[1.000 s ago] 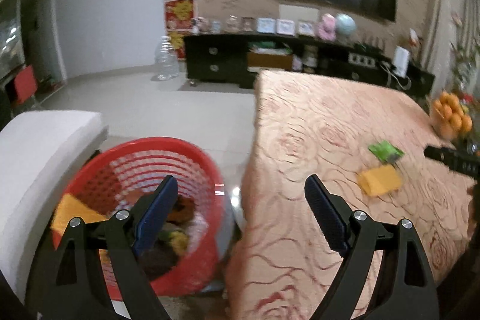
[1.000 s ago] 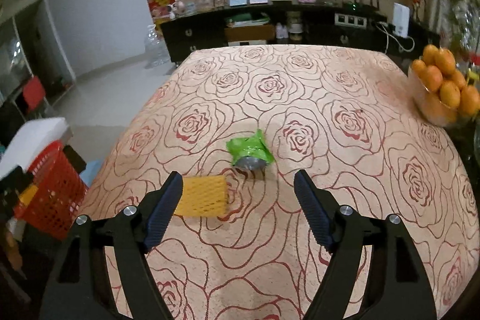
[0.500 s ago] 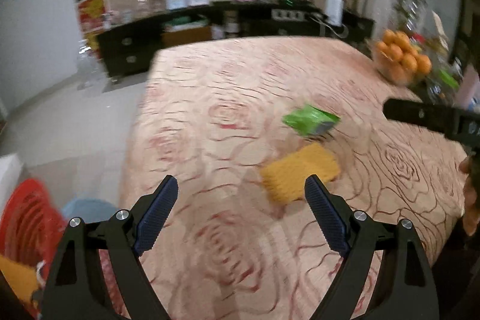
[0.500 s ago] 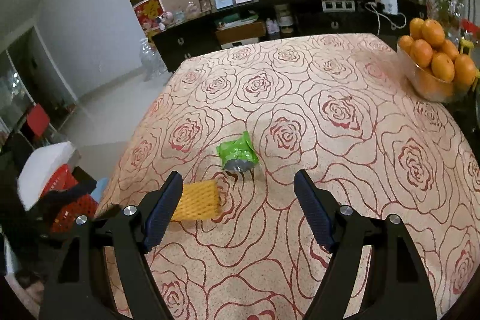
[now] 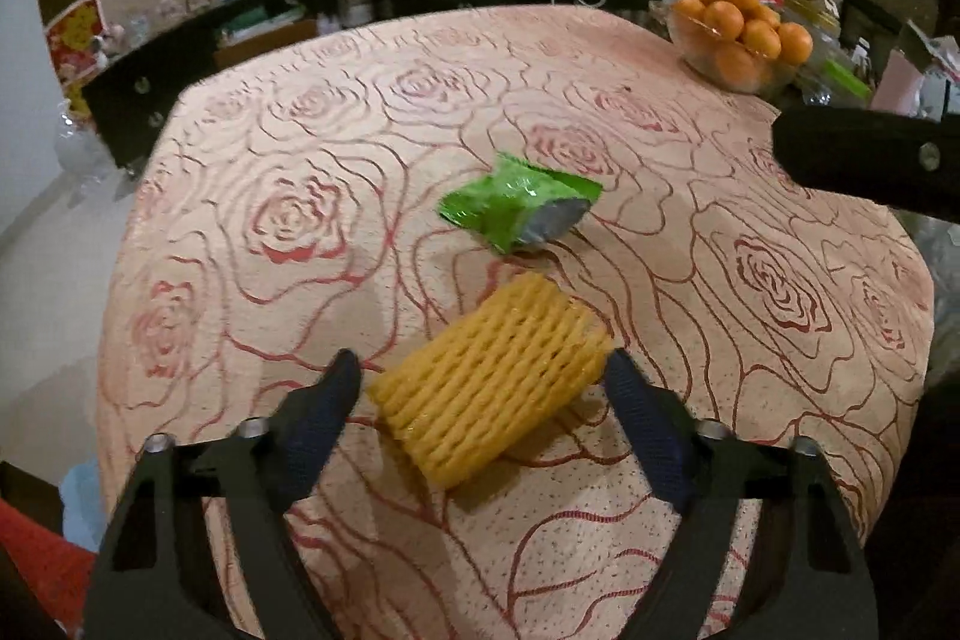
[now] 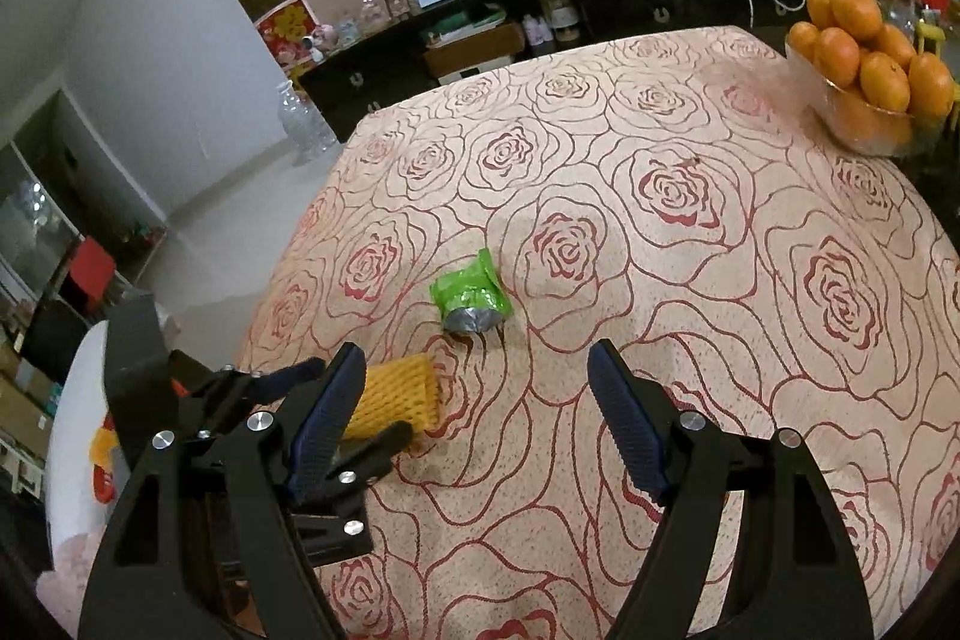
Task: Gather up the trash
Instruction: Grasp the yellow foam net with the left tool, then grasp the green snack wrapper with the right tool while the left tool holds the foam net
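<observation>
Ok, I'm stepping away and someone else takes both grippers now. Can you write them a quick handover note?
Left gripper: open, jaws have just been closing around the yellow foam net, which lies between them on the table; no firm grip visible yet.
Right gripper: open, empty, hovering over the table short of the green wrapper.
Done: neither piece of trash has been lifted off the table.
Left: finish closing on the foam net and bin it, then collect the green wrapper. The bowl of oranges stays.
</observation>
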